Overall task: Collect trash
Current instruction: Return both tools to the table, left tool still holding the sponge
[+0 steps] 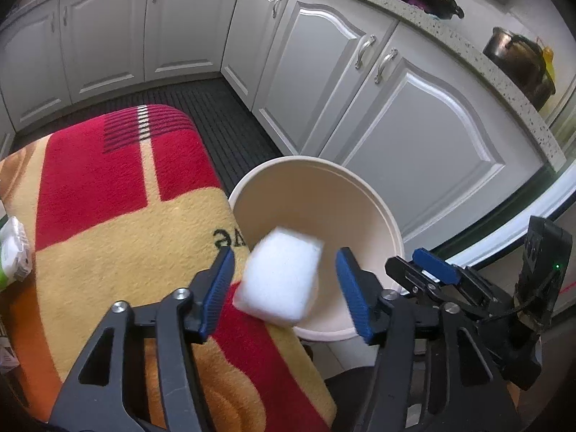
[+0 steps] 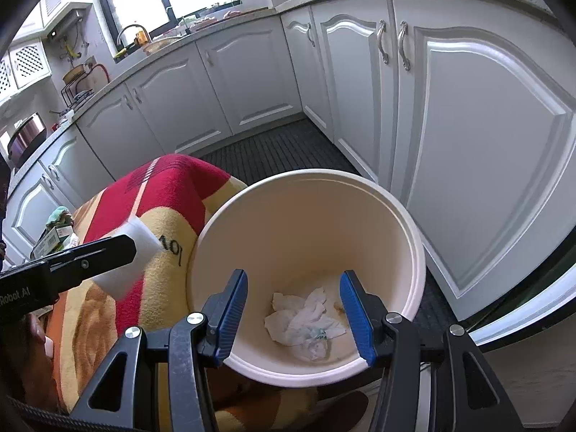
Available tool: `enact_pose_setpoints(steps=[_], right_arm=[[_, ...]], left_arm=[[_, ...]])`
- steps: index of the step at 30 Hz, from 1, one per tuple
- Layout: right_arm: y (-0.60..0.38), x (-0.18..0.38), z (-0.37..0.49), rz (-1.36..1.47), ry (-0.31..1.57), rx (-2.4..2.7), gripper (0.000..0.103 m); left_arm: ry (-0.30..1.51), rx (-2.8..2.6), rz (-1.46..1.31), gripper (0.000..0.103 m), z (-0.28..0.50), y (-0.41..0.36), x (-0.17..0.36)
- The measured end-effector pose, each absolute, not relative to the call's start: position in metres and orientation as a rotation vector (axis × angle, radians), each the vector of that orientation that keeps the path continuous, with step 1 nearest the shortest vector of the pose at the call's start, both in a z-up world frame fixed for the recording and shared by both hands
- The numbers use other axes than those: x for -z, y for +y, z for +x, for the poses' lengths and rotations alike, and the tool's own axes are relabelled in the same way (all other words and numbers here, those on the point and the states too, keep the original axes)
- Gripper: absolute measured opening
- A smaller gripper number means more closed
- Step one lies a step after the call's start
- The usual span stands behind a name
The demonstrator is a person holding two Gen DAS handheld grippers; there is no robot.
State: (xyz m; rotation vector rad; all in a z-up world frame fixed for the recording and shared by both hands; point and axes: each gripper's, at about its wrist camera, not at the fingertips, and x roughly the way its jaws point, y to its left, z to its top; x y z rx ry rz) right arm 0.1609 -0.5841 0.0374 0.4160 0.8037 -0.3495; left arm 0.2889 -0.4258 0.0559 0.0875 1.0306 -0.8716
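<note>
**Kitchen floor station: white block at the mouth of the bin**

Kitchen cabinets (image 1: 360, 82) in white line the background, with a dark ribbed floor mat (image 1: 223, 122) below them.

The item in hand is a white foam-like block (image 1: 279, 275), possibly a sponge. It sits between the spread blue pads of the left gripper (image 1: 284, 288), blurred, and neither pad visibly presses on it; whether it is loosely held or already dropping cannot be told. In the right wrist view the same block appears beside the left tool's finger, over the rug edge and just short of the bin rim.

Judged handling: light, soft, compressible, not fragile. Its broad flat faces are the sensible place to grip, and little squeeze should be needed.

Directly beyond the block stands the cream waste bin (image 1: 378, 212), its rim touching a red and yellow rug-covered seat (image 1: 108, 198). Crumpled white tissue (image 2: 306, 320) already lies at the bottom.

The right gripper (image 2: 293, 309) hangs above the bin mouth, jaws wide, holding nothing.

A white packet (image 1: 12, 248) lies at the rug's far left.
</note>
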Motion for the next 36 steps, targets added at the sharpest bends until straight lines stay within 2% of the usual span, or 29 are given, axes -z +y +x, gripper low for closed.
enact_pose_setpoints(steps=[1,7,22,27,36], right_arm=[[-0.585,-0.039,0.160,0.416,0.803,0.355,0.051],[-0.589,-0.042,0.154,0.420,0.797,0.365,0.051],[-0.565,-0.049,0.161,0.392,0.799,0.326,0.052],[-0.548,-0.060,0.164,0.370,0.783,0.295,0.058],[-0.498,-0.080,0.180,0.332,0.763,0.201,0.061]], left_arm=[[1.033,0.869,0.076,0.063,0.290,-0.425,-0.055],[1.052,0.855,0.041,0.064,0.295,-0.420,-0.053],[0.911,0.710,0.146,0.064,0.281,-0.383,-0.079],[0.859,0.650,0.164,0.064,0.274,-0.356,-0.092],[0.823,0.562,0.143,0.064,0.272,-0.288,-0.108]])
